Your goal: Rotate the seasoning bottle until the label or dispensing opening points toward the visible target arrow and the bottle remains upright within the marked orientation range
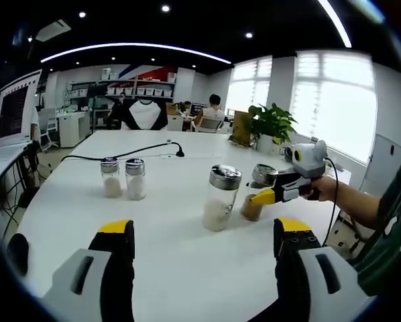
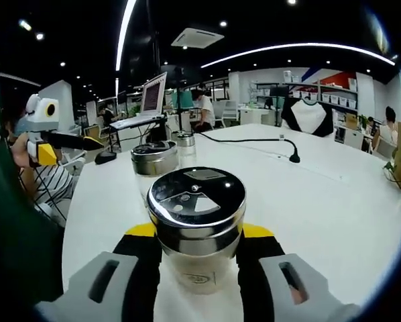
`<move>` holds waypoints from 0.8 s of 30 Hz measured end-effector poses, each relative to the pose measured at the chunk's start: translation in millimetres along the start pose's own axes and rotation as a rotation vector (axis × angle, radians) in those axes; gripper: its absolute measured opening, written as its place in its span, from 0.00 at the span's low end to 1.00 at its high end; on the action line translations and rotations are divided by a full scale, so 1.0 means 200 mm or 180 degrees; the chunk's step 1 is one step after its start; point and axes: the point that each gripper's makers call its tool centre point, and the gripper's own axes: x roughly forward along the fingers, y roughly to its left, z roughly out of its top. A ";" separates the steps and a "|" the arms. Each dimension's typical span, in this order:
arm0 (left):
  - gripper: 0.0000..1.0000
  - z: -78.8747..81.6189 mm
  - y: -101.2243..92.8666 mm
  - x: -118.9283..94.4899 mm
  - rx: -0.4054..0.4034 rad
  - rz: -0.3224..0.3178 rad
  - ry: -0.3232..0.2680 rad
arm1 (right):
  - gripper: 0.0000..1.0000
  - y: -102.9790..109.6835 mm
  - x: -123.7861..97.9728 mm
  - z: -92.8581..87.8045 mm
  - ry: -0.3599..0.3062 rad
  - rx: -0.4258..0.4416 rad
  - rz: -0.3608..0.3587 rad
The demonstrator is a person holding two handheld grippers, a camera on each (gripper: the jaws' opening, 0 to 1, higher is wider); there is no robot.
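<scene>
White worktop [image 1: 180, 268] carries four glass shakers. Right gripper [image 2: 199, 249] pinches seasoning bottle [image 2: 198, 228] upright between yellow-tipped jaws, steel lid facing camera. Left gripper [image 1: 204, 245] spread wide, holding nothing, short of taller shaker [image 1: 221, 198]. Two small shakers [image 1: 123, 178] stand side by side well apart, near black cable [image 1: 120, 154].

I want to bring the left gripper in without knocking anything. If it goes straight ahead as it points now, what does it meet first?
Probably the tall shaker, slightly right of the line between the left gripper's open jaws. Depth is unclear; bare table lies before it.
</scene>
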 end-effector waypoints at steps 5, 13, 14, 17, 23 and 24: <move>0.90 0.00 0.00 0.00 -0.0004 0.0005 0.0002 | 0.43 0.00 0.00 0.00 -0.0034 0.0007 -0.0026; 0.90 0.00 0.00 0.00 -0.0005 0.0002 0.0006 | 0.42 -0.01 0.00 0.00 -0.0055 0.0035 -0.0103; 0.90 0.00 0.00 0.00 -0.0009 0.0002 0.0005 | 0.42 -0.01 0.00 0.00 -0.0057 0.0038 -0.0111; 0.90 0.01 0.00 0.00 -0.0005 0.0000 0.0001 | 0.42 -0.01 0.00 0.01 -0.0066 0.0051 -0.0138; 0.90 0.00 -0.01 0.00 -0.0002 -0.0008 0.0008 | 0.42 -0.02 0.00 0.00 -0.0056 0.0077 -0.0200; 0.90 0.00 -0.01 0.00 -0.0002 -0.0012 0.0008 | 0.42 -0.02 0.00 0.00 -0.0047 0.0083 -0.0224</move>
